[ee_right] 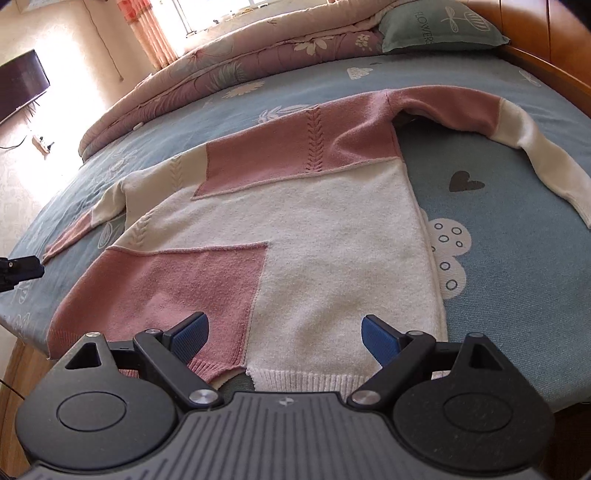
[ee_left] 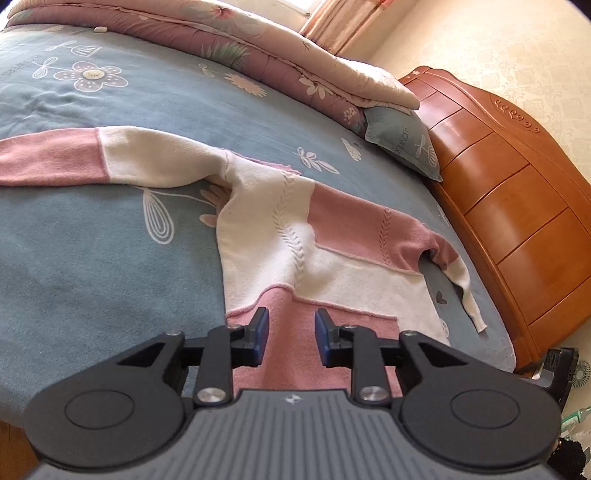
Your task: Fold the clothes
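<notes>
Blue pads face each other across a moderate gap on the left gripper, its fingers parted and holding nothing; between them shows the pink lower panel of the sweater, which begins right at the fingertips. Whether the pads touch the knit cannot be told. Ahead of the fingers the garment runs away flat on the blue-grey flowered bedsheet, one sleeve stretched out to the left, the other bent and drooping to the right toward the edge of the bed. Beyond the sweater lies a bunched floral quilt with a grey-green pillow tucked at its right end, next to the orange wooden headboard.

The right gripper stands spread wide, empty, its blue pads over the ribbed hem of the sweater, pink knit under the left finger and white under the right. Forward of the fingers the body lies spread out, sleeves out to both sides. At far left a dark piece of the other tool just enters view. Farther on lie the quilt and pillow, with a curtain behind.
</notes>
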`<action>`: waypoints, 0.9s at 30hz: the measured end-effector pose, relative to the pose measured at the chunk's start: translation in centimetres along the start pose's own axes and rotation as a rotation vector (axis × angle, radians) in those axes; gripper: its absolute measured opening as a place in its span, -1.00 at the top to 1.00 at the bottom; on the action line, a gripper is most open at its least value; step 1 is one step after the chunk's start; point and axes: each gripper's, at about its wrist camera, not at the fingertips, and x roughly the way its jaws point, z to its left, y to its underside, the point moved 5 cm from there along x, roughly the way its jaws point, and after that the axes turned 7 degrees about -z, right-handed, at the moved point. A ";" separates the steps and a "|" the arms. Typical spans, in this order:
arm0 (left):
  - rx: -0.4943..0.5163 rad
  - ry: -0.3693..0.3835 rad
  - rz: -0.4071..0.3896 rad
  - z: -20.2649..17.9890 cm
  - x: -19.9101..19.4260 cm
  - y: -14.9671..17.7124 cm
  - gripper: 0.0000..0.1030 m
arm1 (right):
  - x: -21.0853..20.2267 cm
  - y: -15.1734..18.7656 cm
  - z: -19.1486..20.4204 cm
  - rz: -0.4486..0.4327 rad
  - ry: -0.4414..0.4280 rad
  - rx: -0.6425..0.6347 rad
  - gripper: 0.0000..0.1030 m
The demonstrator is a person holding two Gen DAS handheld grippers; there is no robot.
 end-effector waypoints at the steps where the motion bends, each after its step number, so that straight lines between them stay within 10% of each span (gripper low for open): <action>1: -0.001 -0.011 0.001 0.4 1.0 -0.4 0.48 | -0.2 -0.2 0.4 -0.006 -0.016 -0.005 -0.80; 11: 0.015 -0.111 -0.003 4.9 10.6 -3.5 0.25 | 0.4 -0.8 0.3 -0.005 -0.036 0.040 -0.80; 17: 0.037 -0.047 -0.035 5.7 14.3 -4.6 0.15 | 1.2 -1.1 -0.6 0.016 0.002 0.060 -0.80; 19: 0.074 -0.021 -0.020 5.2 14.9 -4.4 0.37 | 1.6 -1.3 -0.9 0.022 0.012 0.072 -0.80; 20: 0.095 -0.043 -0.010 5.1 15.1 -4.4 0.90 | 1.8 -1.4 -1.0 0.025 0.016 0.077 -0.80; 27: 0.123 -0.163 -0.056 6.5 14.7 -7.8 0.90 | 3.4 -1.9 -1.0 0.044 0.023 0.085 -0.80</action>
